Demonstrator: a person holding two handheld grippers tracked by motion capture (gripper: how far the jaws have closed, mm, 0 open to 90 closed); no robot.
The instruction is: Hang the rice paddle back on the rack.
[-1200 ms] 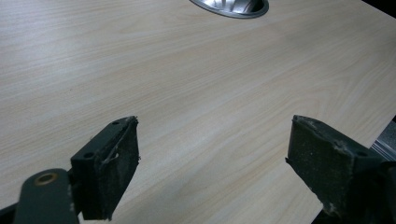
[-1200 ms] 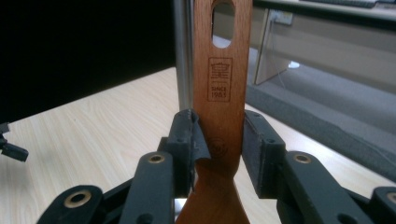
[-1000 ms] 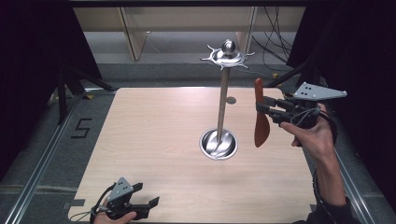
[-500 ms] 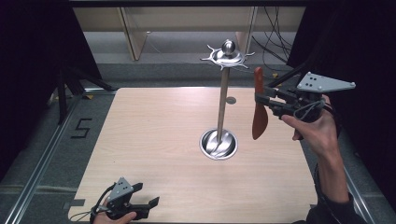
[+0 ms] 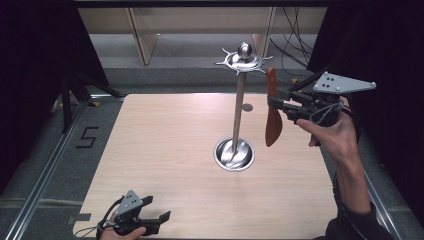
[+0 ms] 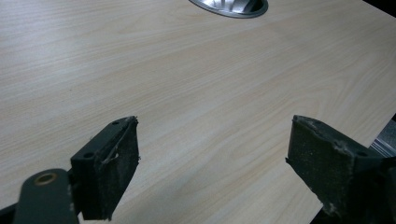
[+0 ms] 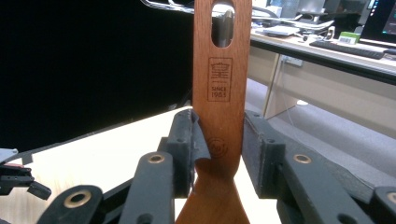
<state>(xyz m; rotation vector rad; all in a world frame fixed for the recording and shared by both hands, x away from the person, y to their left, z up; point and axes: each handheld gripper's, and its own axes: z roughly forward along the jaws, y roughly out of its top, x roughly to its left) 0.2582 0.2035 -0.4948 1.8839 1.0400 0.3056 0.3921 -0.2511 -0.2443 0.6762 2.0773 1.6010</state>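
Spatula [image 5: 273,120] higher — pale wooden table [image 5: 165,150]

The right gripper [image 5: 278,103] is raised at the right, jaws clamped (pointing left); the left gripper [image 5: 159,218] rests at the near-left edge, jaws spread wide.

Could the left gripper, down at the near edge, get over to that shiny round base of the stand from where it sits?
Probably yes. The left gripper sits open with nothing in it, and bare table lies between it and the round base. The right gripper, holding the wooden spatula, is off to the side.
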